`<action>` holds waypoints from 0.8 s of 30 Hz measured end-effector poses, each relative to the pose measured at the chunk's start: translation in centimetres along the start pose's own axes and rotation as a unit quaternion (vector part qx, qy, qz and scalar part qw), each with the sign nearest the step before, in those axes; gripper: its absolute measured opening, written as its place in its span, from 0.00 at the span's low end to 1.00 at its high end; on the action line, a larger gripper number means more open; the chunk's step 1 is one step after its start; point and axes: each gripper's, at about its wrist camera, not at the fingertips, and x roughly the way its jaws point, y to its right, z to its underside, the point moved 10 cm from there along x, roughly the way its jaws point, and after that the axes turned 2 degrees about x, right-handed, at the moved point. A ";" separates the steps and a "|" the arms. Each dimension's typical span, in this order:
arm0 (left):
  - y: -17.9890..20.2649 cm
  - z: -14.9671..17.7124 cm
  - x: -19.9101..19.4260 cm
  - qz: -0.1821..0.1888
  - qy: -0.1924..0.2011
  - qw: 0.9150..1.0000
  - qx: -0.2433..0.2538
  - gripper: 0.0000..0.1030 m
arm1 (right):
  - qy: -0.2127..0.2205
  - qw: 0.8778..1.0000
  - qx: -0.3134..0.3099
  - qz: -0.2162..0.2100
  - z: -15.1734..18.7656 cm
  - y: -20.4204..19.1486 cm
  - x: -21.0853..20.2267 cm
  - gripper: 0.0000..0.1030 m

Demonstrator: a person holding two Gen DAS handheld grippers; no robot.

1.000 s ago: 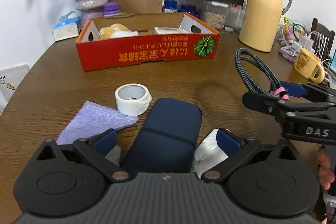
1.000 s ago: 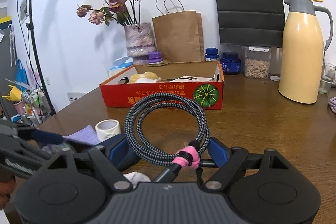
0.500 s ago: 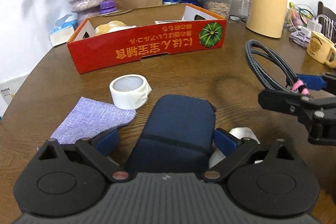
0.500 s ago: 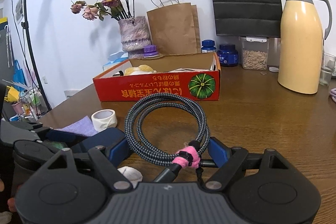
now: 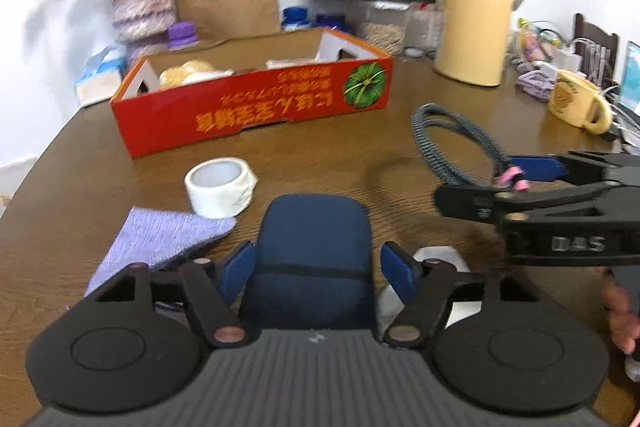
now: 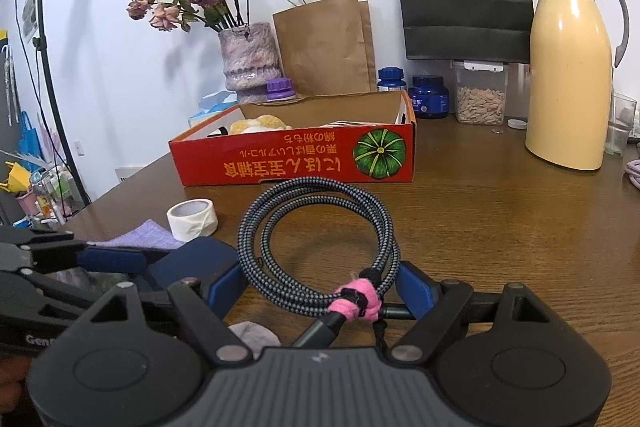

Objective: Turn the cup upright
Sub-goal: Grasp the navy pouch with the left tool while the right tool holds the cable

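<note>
Scene: a cluttered wooden bench (image 5: 332, 151), with a person working hand-held tongs in each hand.
Cup: the navy, soft-sided item (image 5: 316, 223) lying flat on the bench looks to be the cup. It sits just beside a tape roll (image 5: 220, 193) and a purple cloth (image 5: 160, 243).
Left tongs (image 5: 316, 265): closing, with the cup between the blue pads. One pad looks close against its side, the other shows a thin gap, so there is no firm pinch yet.
Right tongs (image 6: 322, 287): pinching a coiled braided cable (image 6: 320, 195) and holding it clear of the bench off to the right of the cup.
Elsewhere: a yellow mug (image 5: 576, 103) stands well apart at the far right, near the chargers. It appears already upright and untouched.
Done so far: the left tongs are lined up around the cup, and that is about all.
Left to do: grip, lift, turn the cup onto its base and let go. By the look of it the task has barely begun.
</note>
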 end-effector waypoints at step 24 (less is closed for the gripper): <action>0.1 0.8 0.7 0.006 0.007 1.000 -0.012 0.64 | 0.004 1.000 -0.006 0.003 0.2 0.0 0.2 0.79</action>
